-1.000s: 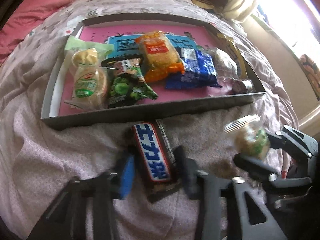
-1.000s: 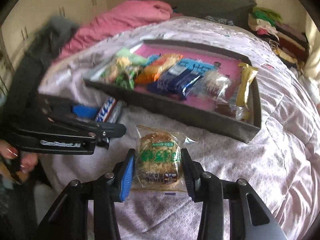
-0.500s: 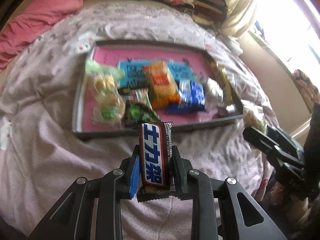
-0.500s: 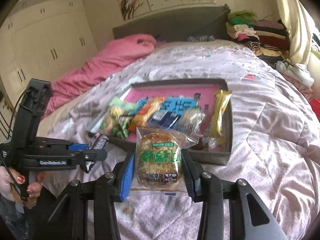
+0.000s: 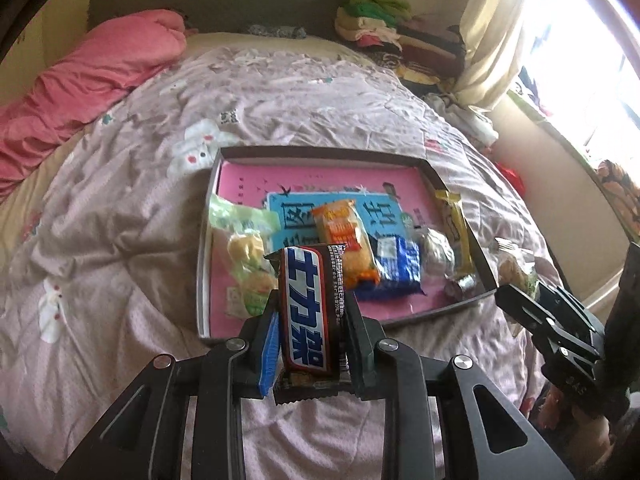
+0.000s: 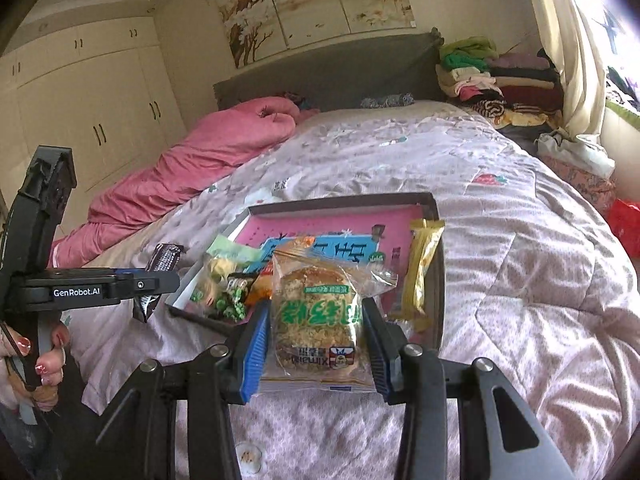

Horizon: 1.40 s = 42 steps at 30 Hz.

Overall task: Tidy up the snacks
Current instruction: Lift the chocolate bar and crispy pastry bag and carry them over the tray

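The left gripper (image 5: 310,320) is clamped on a dark chocolate bar (image 5: 310,308) with a blue and white label; the bar stands upright between the fingers, held above the quilt (image 5: 120,280) and in front of the tray (image 5: 452,188). The right gripper (image 6: 316,344) is clamped on a clear packet with a round cake (image 6: 316,312) inside — also held up in the air, near the front edge of the tray. In the tray, on its pink floor, lie several snacks side by side: an orange packet (image 5: 346,240), a blue packet (image 5: 396,264), a green-topped bag (image 5: 244,224) and a yellow bar (image 6: 420,272) along the right wall.
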Each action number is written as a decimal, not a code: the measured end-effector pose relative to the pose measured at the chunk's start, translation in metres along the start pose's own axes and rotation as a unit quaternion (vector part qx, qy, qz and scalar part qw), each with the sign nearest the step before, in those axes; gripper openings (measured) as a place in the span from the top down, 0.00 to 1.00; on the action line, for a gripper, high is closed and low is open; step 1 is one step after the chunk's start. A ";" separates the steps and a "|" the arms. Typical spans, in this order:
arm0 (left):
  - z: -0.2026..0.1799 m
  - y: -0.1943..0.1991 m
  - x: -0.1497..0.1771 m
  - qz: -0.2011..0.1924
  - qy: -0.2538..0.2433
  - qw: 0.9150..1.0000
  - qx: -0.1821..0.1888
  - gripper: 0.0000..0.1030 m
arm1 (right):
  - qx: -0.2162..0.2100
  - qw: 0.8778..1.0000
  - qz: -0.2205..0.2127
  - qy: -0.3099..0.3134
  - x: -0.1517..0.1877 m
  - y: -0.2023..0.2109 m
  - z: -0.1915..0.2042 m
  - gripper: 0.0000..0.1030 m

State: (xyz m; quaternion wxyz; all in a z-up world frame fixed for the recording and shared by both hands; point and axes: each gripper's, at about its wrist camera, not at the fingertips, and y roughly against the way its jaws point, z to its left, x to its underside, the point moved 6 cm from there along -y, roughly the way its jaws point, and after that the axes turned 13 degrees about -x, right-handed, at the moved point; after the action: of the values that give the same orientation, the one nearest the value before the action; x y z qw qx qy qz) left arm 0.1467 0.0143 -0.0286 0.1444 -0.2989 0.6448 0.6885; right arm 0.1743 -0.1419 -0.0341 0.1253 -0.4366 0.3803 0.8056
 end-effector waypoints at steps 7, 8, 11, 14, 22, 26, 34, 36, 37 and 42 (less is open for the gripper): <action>0.001 -0.008 -0.012 -0.007 0.004 1.000 -0.007 0.72 | 0.004 1.000 -0.013 0.013 -0.015 -0.005 -0.002 0.57; 0.001 -0.009 -0.013 -0.007 0.004 1.000 -0.007 0.72 | 0.005 1.000 -0.013 0.012 -0.016 -0.006 -0.003 0.57; 0.000 -0.012 -0.015 -0.007 0.005 1.000 -0.008 0.72 | 0.006 1.000 -0.014 0.013 -0.019 -0.008 -0.005 0.57; -0.001 -0.016 -0.016 -0.006 0.004 1.000 -0.010 0.72 | 0.010 1.000 -0.016 0.017 -0.024 -0.013 -0.007 0.57; -0.004 -0.035 -0.017 0.004 0.003 1.000 -0.015 0.72 | 0.017 1.000 -0.017 0.008 -0.031 -0.025 -0.016 0.57; -0.005 -0.043 -0.015 0.006 -0.003 1.000 -0.023 0.72 | 0.020 1.000 -0.014 0.002 -0.031 -0.031 -0.019 0.57; -0.001 -0.055 -0.011 0.011 -0.012 0.999 -0.038 0.72 | 0.022 1.000 -0.002 0.007 -0.031 -0.044 -0.019 0.57; 0.000 -0.059 -0.010 0.015 -0.013 0.999 -0.041 0.72 | 0.022 1.000 0.002 0.008 -0.030 -0.047 -0.019 0.57; 0.001 -0.061 -0.010 0.018 -0.012 0.999 -0.040 0.72 | 0.023 1.000 0.004 0.008 -0.029 -0.048 -0.019 0.57; 0.002 -0.066 -0.009 0.020 -0.012 0.999 -0.040 0.72 | 0.020 1.000 0.011 0.009 -0.030 -0.056 -0.018 0.57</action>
State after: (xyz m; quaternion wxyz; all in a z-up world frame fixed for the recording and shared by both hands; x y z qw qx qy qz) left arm 0.1917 0.0262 -0.0761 0.1263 -0.2834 0.6210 0.7198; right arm 0.2326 -0.1129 -0.0446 0.1217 -0.4373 0.4025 0.7950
